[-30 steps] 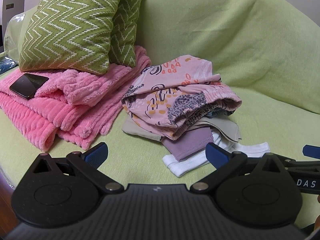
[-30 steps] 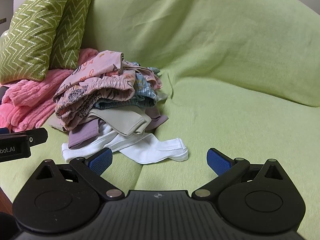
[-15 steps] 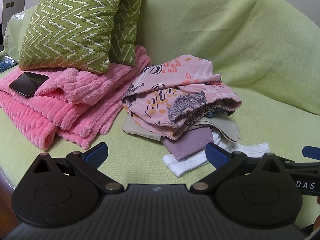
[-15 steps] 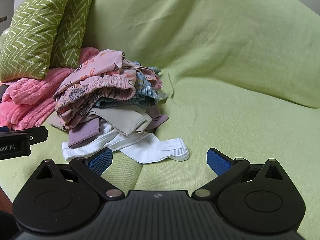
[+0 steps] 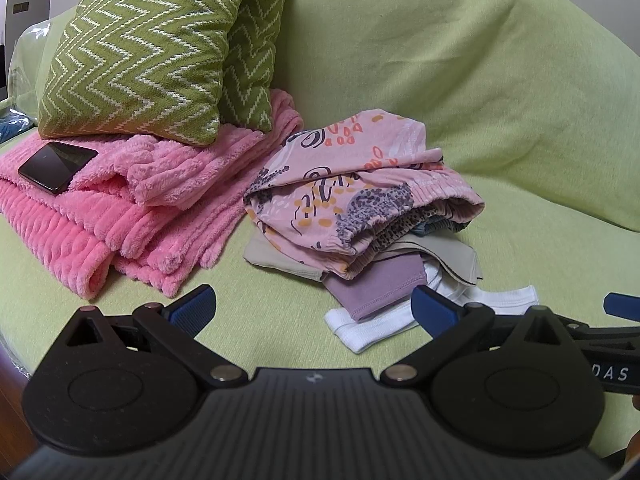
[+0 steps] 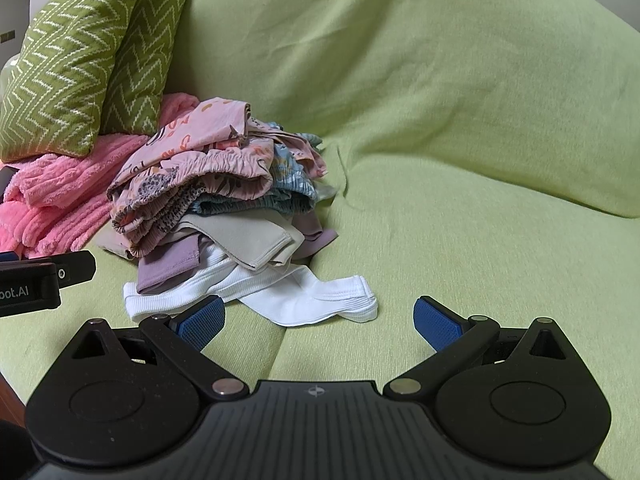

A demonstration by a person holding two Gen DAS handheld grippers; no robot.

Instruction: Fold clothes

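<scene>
A pile of clothes lies on the green sofa: a pink patterned garment (image 5: 352,184) on top, beige (image 6: 248,240) and purple (image 5: 380,284) pieces under it, and a white ribbed garment (image 6: 320,300) at the bottom, spread toward me. My left gripper (image 5: 312,308) is open and empty, just in front of the pile's left side. My right gripper (image 6: 318,320) is open and empty, its left fingertip close to the white garment. Each gripper shows at the edge of the other's view.
A folded pink fleece blanket (image 5: 120,208) lies left of the pile with a black phone (image 5: 58,166) on it. Two green zigzag cushions (image 5: 144,48) lean on the blanket. The sofa seat (image 6: 500,264) stretches right of the pile.
Both grippers have barely moved; the right view has crept slightly closer to the pile. Both stay open.
</scene>
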